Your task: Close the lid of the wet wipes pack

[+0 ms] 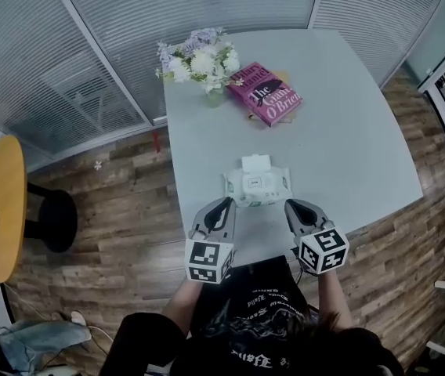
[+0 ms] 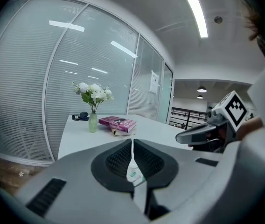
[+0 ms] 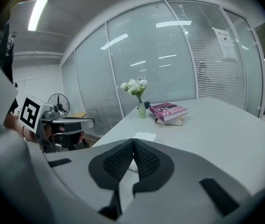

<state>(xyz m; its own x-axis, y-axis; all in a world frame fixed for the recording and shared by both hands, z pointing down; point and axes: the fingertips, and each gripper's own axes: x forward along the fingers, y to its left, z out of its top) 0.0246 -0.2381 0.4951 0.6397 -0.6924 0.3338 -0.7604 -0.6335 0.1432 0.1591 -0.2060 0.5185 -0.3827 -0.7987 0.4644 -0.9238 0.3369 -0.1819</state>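
Observation:
The white wet wipes pack (image 1: pixel 258 188) lies near the front edge of the grey table (image 1: pixel 348 131), with its lid (image 1: pixel 255 163) flipped up on the far side. My left gripper (image 1: pixel 226 204) sits just left of the pack and my right gripper (image 1: pixel 291 205) just right of it, both low over the table edge and pointing away from me. Each has its jaws closed together with nothing held. In the left gripper view a sliver of the pack (image 2: pixel 134 174) shows below the closed tips (image 2: pixel 132 142). In the right gripper view the white lid (image 3: pixel 144 136) peeks over the closed tips (image 3: pixel 133 141).
A vase of pale flowers (image 1: pixel 200 59) and a magenta book (image 1: pixel 266 93) stand at the table's far side. A round yellow side table (image 1: pixel 0 202) and a black stool (image 1: pixel 52 219) are on the wooden floor at left. Glass partitions with blinds close off the back.

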